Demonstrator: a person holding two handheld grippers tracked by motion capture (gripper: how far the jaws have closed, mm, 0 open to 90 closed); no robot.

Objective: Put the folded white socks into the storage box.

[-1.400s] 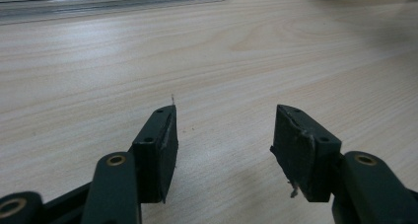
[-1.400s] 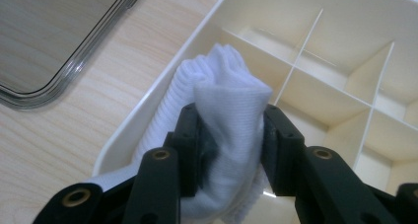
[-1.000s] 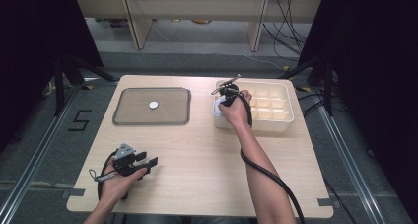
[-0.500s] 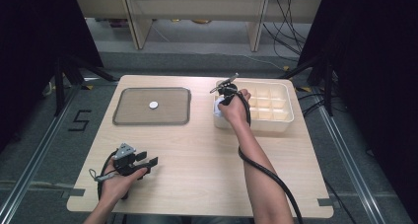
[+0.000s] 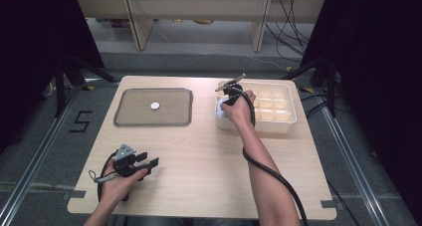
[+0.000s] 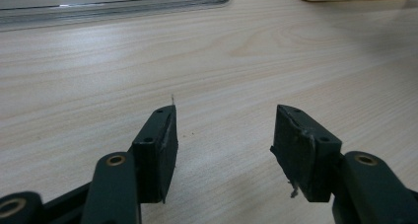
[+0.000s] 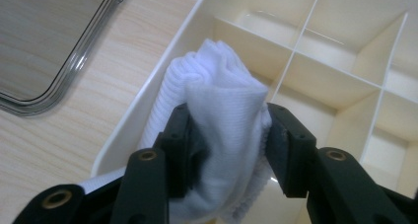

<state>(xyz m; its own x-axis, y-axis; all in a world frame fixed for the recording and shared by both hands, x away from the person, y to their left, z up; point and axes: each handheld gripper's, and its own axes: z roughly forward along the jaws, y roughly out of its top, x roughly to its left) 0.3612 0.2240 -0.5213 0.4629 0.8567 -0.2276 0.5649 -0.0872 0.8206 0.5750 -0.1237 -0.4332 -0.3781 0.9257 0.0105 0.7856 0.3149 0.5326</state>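
Note:
A white cloth point(image 7: 222, 86) is bunched between the jaws of my right gripper point(image 7: 226, 130), over the near-left corner of a cream divided box point(image 7: 148, 120). Both pads lie against the cloth, and the jaws have just been opening. In the high view the right gripper point(image 5: 222, 111) sits at the box's point(image 5: 278, 124) left end, with a bit of cloth point(image 5: 219, 114) beside the hand. My left gripper point(image 5: 149, 160) rests low over the table's front left. Its jaws stand open in the left gripper view point(image 6: 224, 130), with bare wood between them.
A grey metal tray point(image 5: 149, 123) lies at the back left with a small white disc point(image 5: 155, 106) on it. Its rim shows in the left gripper view point(image 6: 98, 9) and the right gripper view point(image 7: 49, 36). The box has several empty compartments.

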